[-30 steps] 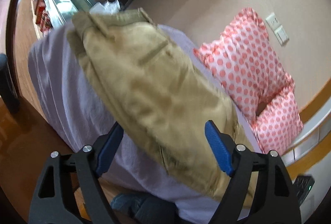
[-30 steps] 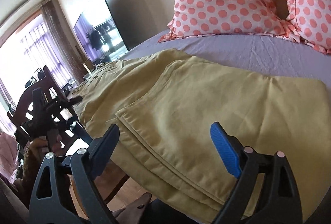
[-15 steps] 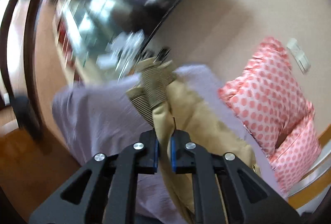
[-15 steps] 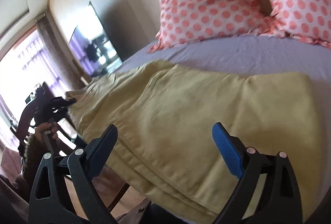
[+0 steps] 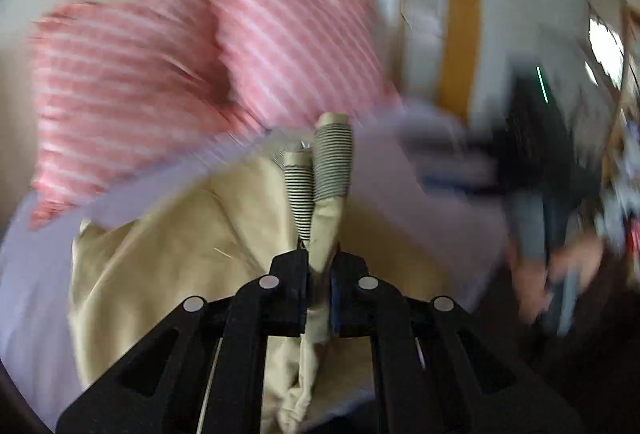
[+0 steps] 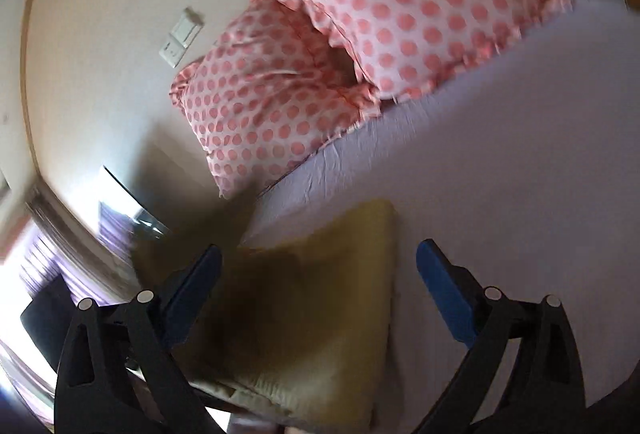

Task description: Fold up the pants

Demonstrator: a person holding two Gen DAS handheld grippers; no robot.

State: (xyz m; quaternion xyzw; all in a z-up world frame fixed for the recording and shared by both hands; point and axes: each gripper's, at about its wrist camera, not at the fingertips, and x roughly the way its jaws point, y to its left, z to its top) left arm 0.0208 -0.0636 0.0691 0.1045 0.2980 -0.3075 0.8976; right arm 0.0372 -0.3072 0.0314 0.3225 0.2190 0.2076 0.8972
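Khaki pants point(image 5: 168, 266) lie on a bed with a lilac sheet point(image 5: 420, 209). My left gripper point(image 5: 318, 286) is shut on the pants' waistband, whose striped lining point(image 5: 332, 161) sticks up between the jaws, lifted above the rest of the cloth. In the right wrist view the pants point(image 6: 320, 298) lie folded on the sheet point(image 6: 500, 161). My right gripper point(image 6: 318, 288) is open and empty just above the folded cloth. The left wrist view is blurred by motion.
Two pink polka-dot pillows point(image 6: 400, 5) point(image 6: 264, 105) lean on the wall at the head of the bed. A wall switch point(image 6: 180, 37) is beside them. A person's hand with the other gripper point(image 5: 552, 266) is blurred at the right. A dark TV point(image 6: 128, 209) stands beyond the bed.
My left gripper closed on the waistband and swung it up and over toward the pillows. My right gripper stayed open and tilted up, its view turning toward the pillows.
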